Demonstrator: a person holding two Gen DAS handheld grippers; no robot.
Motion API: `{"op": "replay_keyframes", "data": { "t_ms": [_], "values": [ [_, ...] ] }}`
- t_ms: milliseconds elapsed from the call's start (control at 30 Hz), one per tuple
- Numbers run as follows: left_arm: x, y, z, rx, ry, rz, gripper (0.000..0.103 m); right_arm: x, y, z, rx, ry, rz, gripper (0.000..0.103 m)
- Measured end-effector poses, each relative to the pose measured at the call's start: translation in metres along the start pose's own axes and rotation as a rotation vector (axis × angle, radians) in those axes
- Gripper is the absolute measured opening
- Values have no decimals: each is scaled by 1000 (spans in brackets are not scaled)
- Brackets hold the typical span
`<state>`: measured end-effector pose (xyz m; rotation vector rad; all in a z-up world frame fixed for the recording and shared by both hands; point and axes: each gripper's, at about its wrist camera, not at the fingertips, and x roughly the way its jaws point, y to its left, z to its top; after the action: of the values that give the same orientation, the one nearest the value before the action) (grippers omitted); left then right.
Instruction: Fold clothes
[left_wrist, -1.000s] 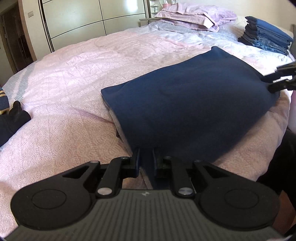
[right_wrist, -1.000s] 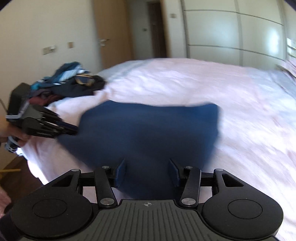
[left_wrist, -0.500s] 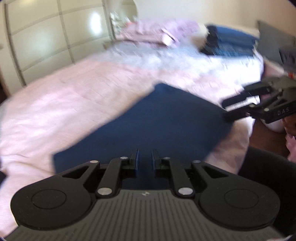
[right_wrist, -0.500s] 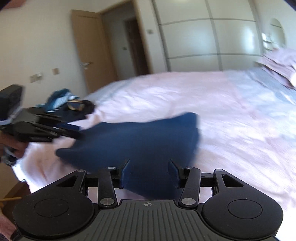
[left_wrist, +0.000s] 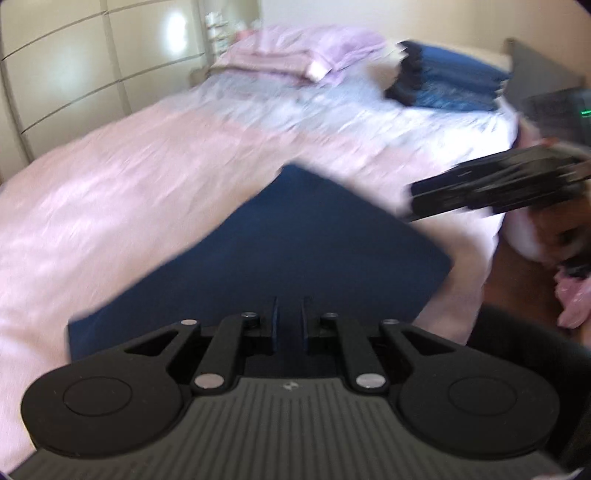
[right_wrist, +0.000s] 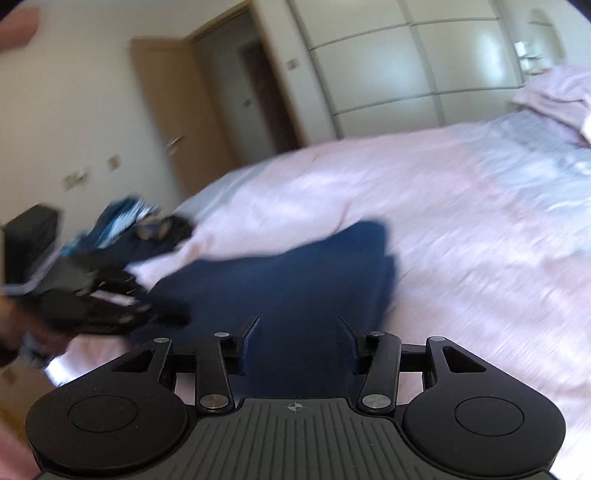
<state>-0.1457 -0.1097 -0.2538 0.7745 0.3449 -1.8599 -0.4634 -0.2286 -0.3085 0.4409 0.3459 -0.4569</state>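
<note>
Garment: navy folded cloth (left_wrist: 295, 251) is lying near the bed's (left_wrist: 129, 177) front edge.
Left gripper (left_wrist: 289, 322): fingers nearly together, holding nothing.
Right gripper (right_wrist: 298, 341): fingers apart, empty.
Technique: both should be gripping matching corners before folding.

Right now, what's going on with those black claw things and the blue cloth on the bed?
A person is folding clothes with a hand-held gripper in each hand. The folded navy garment lies on the pink bedspread. The left gripper is nearly shut at the garment's near edge; whether it grips cloth is unclear. The right gripper is open above it. Folded dark clothes are stacked by the pillows.
</note>
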Motion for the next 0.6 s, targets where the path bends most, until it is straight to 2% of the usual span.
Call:
{"op": "replay_keyframes", "data": {
  "t_ms": [100,200,300,400,500,600],
  "values": [
    [20,-23,21,78,-16,-63,10,17,-25,12,31,-8,-31,49],
    [57,-39,20,132,79,-88,10,45,-42,25,25,31,-14,49],
    [70,-38,8,106,93,-96,10,77,-59,37,8,78,-1,49],
    [70,-33,6,66,91,-110,10,114,-74,45,-17,129,-30,48],
    [70,-35,6,71,90,-99,10,139,-105,46,65,146,-45,48],
    [76,-39,12,100,91,-88,9,146,-116,49,77,153,-40,48]
  ]
}}
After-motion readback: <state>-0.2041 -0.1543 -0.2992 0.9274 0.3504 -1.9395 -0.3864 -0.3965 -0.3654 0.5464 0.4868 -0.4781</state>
